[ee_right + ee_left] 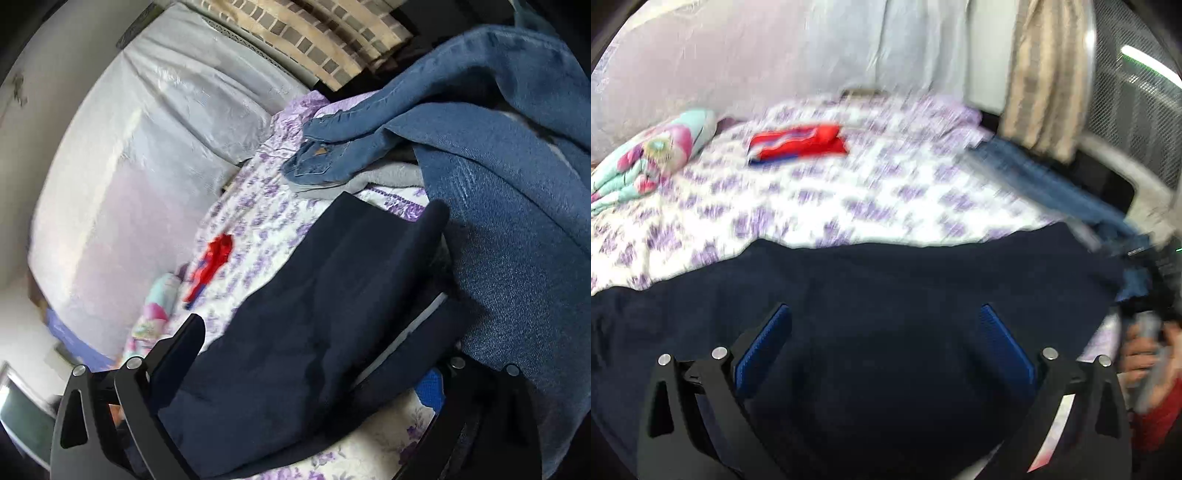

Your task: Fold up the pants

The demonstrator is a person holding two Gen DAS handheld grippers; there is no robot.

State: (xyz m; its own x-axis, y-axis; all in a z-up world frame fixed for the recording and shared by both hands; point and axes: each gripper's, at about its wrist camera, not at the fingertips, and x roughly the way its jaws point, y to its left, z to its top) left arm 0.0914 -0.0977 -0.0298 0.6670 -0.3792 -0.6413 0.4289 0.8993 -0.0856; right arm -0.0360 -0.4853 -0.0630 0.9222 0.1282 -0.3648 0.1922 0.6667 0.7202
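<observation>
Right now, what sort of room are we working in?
Most likely a bedroom: the navy pants lie on a bed with a purple floral sheet, a folded colourful blanket near its far side, and jeans piled beside them.

Navy pants (886,295) across floral bedsheet (812,206), beneath left gripper (886,332), jaws wide apart.

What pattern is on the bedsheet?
White with purple flowers on the bedsheet, sharpest in the right wrist view.

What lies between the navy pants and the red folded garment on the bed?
Only bare floral bedsheet lies between the navy pants and the red garment, clearest in the left wrist view.
</observation>
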